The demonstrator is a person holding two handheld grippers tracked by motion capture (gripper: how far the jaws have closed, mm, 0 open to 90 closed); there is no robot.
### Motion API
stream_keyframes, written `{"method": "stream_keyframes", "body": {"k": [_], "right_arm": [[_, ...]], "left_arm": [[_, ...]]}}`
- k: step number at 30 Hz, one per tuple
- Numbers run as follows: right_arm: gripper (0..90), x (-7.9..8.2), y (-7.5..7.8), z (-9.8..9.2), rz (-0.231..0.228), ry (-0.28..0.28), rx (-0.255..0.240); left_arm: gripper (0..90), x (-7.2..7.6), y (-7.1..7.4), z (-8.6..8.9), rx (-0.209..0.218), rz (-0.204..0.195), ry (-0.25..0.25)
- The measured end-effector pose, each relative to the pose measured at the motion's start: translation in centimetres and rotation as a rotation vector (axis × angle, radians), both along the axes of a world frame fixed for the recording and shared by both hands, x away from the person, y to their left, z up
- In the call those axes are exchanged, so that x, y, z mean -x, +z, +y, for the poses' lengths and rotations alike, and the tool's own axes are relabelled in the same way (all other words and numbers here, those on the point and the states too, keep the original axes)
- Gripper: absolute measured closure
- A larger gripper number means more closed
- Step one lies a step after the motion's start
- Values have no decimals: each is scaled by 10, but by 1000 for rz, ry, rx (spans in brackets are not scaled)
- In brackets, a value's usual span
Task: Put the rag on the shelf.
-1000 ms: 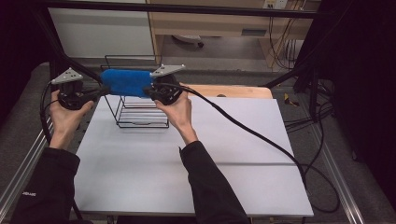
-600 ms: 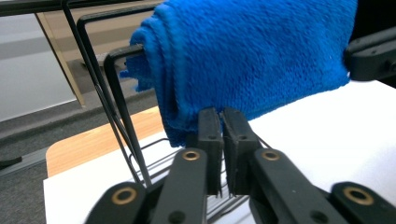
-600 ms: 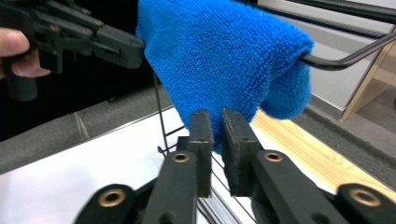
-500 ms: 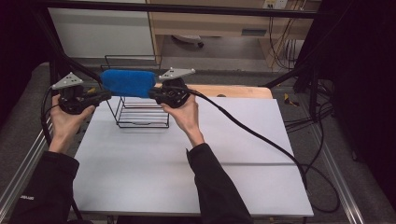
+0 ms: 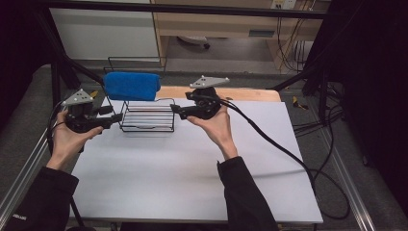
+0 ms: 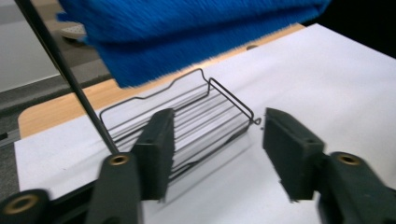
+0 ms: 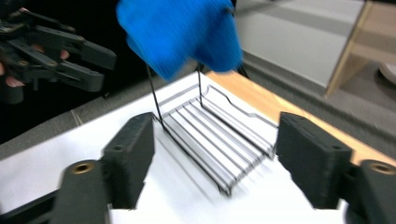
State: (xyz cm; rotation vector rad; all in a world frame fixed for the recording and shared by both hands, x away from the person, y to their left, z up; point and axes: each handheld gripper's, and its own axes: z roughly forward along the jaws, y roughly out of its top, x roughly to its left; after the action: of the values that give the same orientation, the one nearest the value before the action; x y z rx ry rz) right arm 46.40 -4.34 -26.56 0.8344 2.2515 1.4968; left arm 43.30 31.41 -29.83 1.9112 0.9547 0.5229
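While the white table (image 5: 192, 183) takes up most of the high view, a bare wooden strip (image 5: 250, 94) shows along its far edge, and dark metal frame bars (image 5: 62, 72) rise at the far left. Beyond the far edge stand a pale cabinet (image 5: 106, 33) and a wooden shelf unit (image 5: 226, 21). Loose cables (image 5: 317, 125) lie on the floor to the right of the table.

On the far left part of the table stands a black wire rack (image 5: 146, 115), its ribbed base flat on the surface and its thin uprights rising at the back. A blue towel (image 5: 132, 85) is draped over the top rail, hanging above the base and free of both grippers. In the left gripper view the towel (image 6: 187, 32) hangs over the rack (image 6: 187, 116), with one thin upright crossing in front of the left jaw.

The left gripper (image 5: 115, 118) sits just left of the rack, level with its base, pointing toward it. Its jaws have just been opening and stand apart with nothing between them. The right gripper (image 5: 174, 113) is just right of the rack, also aimed at it. Its jaws have likewise just been opening and hold nothing; in its own view the rack (image 7: 219, 140) and towel (image 7: 180, 32) lie beyond them. A black cable (image 5: 269, 139) trails from it across the table.
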Motion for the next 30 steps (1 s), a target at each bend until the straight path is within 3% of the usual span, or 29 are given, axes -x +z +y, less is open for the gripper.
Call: {"method": "stream_keyframes", "body": {"k": [5,16,21,24,30], "right_arm": [[152,9,-11,-28,20,-44,4],[27,24,-48,-86,71,-64,-14],[6,33,-68,-108,89,-79,-13],[5,39,-79,-120,100,-86,-14],[5,50,-103,-143,136,-85,4]], "left_arm": [[312,7,-11,-10,-14,22,-19],[98,22,-43,-34,-26,31,-36],[79,27,-62,-45,-17,48,-63],[79,31,-74,-50,-38,57,-79],[80,39,-95,-56,-21,69,-106]]}}
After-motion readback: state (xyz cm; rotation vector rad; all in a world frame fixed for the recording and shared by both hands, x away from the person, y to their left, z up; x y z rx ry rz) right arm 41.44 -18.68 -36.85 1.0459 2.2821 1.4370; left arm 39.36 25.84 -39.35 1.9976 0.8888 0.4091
